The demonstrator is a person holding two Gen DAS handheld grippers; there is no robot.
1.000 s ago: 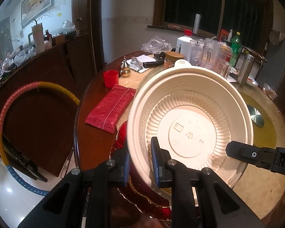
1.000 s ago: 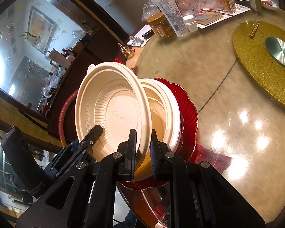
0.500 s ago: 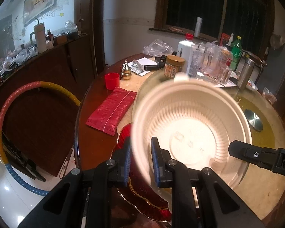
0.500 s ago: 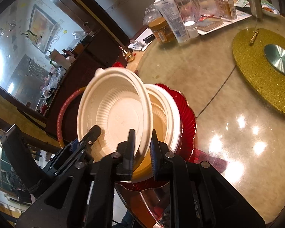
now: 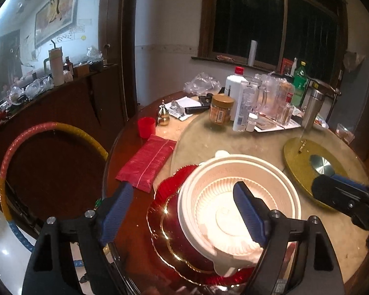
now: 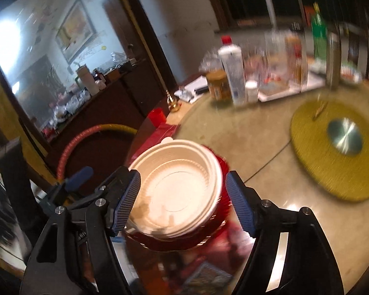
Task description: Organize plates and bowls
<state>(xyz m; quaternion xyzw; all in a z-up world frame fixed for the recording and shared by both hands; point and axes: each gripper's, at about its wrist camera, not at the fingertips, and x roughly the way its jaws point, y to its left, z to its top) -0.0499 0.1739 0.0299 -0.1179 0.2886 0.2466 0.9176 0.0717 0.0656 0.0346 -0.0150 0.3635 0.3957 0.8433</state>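
Two cream plastic bowls (image 5: 241, 196) sit nested, one inside the other, on a red plate with a gold rim (image 5: 169, 223) at the near edge of the round table. The stack also shows in the right wrist view (image 6: 179, 189) on the red plate (image 6: 221, 169). My left gripper (image 5: 182, 211) is open and empty, its jaws wide apart above the stack's left side. My right gripper (image 6: 182, 201) is open and empty, its jaws on either side of the bowls. Its dark finger shows in the left wrist view (image 5: 337, 194).
A red packet (image 5: 147, 164), a red cup (image 5: 146, 127) and a gold gourd ornament (image 5: 164, 116) lie left of the stack. Bottles and jars (image 5: 241, 105) crowd the far side. A gold turntable mat (image 5: 307, 169) lies to the right. A hula hoop (image 5: 37, 135) leans left.
Both grippers have opened and let go of the bowls. The tilted bowl now lies flat, nested in the other bowl on the red plate. Both grippers have drawn back a little.
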